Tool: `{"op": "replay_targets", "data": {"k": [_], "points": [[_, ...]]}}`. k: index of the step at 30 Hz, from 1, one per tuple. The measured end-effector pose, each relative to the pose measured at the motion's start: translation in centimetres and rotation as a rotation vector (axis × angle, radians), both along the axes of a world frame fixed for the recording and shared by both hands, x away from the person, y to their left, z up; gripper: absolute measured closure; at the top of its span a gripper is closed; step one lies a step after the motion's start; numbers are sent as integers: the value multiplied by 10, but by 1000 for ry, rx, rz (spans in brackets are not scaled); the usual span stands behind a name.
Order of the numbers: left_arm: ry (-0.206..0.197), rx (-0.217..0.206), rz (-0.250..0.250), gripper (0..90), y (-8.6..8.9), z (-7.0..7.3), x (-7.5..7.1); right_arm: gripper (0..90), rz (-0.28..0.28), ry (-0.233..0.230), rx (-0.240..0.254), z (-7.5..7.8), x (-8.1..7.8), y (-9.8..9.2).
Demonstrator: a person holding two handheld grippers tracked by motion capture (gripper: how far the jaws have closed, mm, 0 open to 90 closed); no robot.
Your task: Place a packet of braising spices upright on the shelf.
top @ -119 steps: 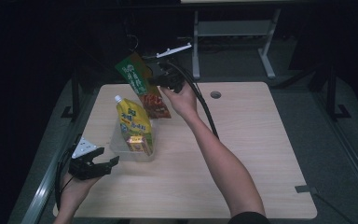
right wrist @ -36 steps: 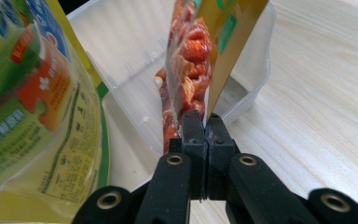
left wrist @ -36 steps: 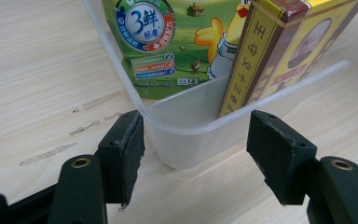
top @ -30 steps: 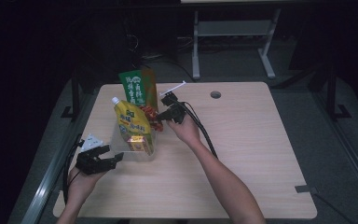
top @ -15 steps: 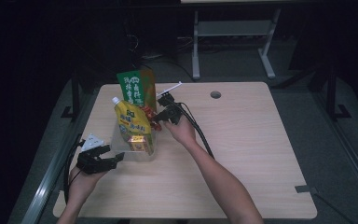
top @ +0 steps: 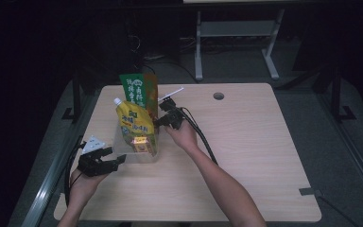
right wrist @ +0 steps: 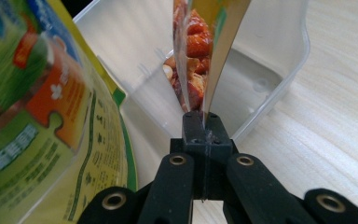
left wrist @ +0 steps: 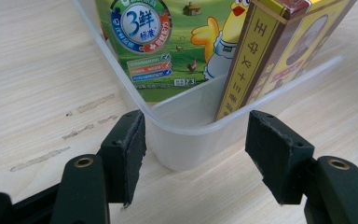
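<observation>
Right gripper (right wrist: 204, 122) is clamped tight on the green snack packet (right wrist: 205, 46) over the clear tub (right wrist: 279, 56); left gripper (left wrist: 196, 140) straddles the tub's corner, jaws apart and just closing in.

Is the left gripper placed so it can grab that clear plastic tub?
Probably yes. The left gripper has its jaws open on either side of the clear tub corner, with nothing between pads and plastic.
</observation>
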State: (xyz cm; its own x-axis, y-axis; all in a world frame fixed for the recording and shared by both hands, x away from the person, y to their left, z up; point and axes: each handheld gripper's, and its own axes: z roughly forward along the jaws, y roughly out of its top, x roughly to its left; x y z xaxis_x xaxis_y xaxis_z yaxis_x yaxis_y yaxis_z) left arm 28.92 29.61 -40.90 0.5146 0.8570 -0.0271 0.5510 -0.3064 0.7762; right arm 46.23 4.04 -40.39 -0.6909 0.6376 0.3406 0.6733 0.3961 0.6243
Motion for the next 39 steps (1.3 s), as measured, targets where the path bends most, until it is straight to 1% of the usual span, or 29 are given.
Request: {"op": "replay_targets", "data": {"k": [1, 2, 3, 5, 6, 8, 9, 10, 12, 15, 16, 18, 20, 21, 22, 23, 24, 25, 27, 29, 31, 32, 33, 34, 35, 37, 39], "points": [[0, 0, 0, 373, 0, 0, 0, 893, 9, -7, -5, 1, -1, 1], [3, -1, 0, 373, 0, 0, 0, 852, 20, -30, -23, 2, -2, 2], [-1, -1, -1, 373, 1, 0, 0, 797, 32, -50, -28, 3, -2, 2], [-5, 1, -2, 374, 1, 1, -1, 727, 16, -82, -27, 8, -3, 1], [-5, -3, -1, 375, 1, 1, -1, 719, 1, -88, -24, 11, -2, 0], [-7, -5, 0, 375, 1, 1, -1, 727, -14, -104, 9, 15, 0, -4], [-5, -5, -1, 375, 1, 1, -1, 749, -24, -102, 13, 17, 1, -4], [-5, -6, 0, 375, 1, 1, -1, 807, -28, -109, 11, 18, 2, -5], [-5, -6, 0, 375, 1, 1, -1, 892, -35, -116, -4, 18, 3, -5], [-4, -6, -1, 376, 1, 1, -1, 900, -43, -116, -10, 16, 2, -4], [-4, -6, -2, 375, 1, 1, -1, 900, -40, -123, -11, 13, 1, -5], [-6, 1, -2, 376, 0, 1, -1, 900, -50, -121, 7, 11, 0, -7], [-4, 3, -1, 375, 1, 1, -1, 893, -47, -114, 18, 10, 1, -8], [-7, 2, -3, 375, 1, 0, -1, 868, -48, -115, 10, 11, 1, -9], [-8, 3, -5, 377, 1, 0, -1, 813, -48, -121, 17, 10, 2, -10], [-9, 3, -5, 378, 1, 0, -1, 787, -52, -109, 25, 10, 1, -11], [-9, 2, -5, 378, 1, 1, -2, 755, -52, -110, 28, 10, 1, -11], [-9, 0, -4, 378, 1, 1, -2, 745, -49, -116, 22, 10, 0, -12], [-9, 4, -5, 374, 1, 1, -2, 708, -49, -123, 26, 12, -1, -15], [-11, 7, -8, 374, 2, 2, -4, 680, -46, -133, 44, 14, -1, -19], [-15, 9, -11, 372, 2, 2, -5, 643, -49, -147, 41, 17, -3, -22], [-14, 8, -10, 370, 2, 3, -6, 634, -49, -145, 48, 19, -4, -24], [-14, 9, -10, 369, 3, 3, -7, 618, -39, -161, 47, 19, -4, -27], [-17, 9, -11, 363, 3, 4, -8, 611, -47, -154, 49, 21, -5, -30], [-18, 9, -12, 362, 4, 5, -10, 600, -39, -163, 60, 22, -5, -33], [-22, 4, -10, 360, 6, 6, -14, 576, -46, -161, 66, 26, -6, -38], [-25, 6, -13, 358, 8, 6, -18, 559, -39, -173, 71, 28, -7, -43]]}}
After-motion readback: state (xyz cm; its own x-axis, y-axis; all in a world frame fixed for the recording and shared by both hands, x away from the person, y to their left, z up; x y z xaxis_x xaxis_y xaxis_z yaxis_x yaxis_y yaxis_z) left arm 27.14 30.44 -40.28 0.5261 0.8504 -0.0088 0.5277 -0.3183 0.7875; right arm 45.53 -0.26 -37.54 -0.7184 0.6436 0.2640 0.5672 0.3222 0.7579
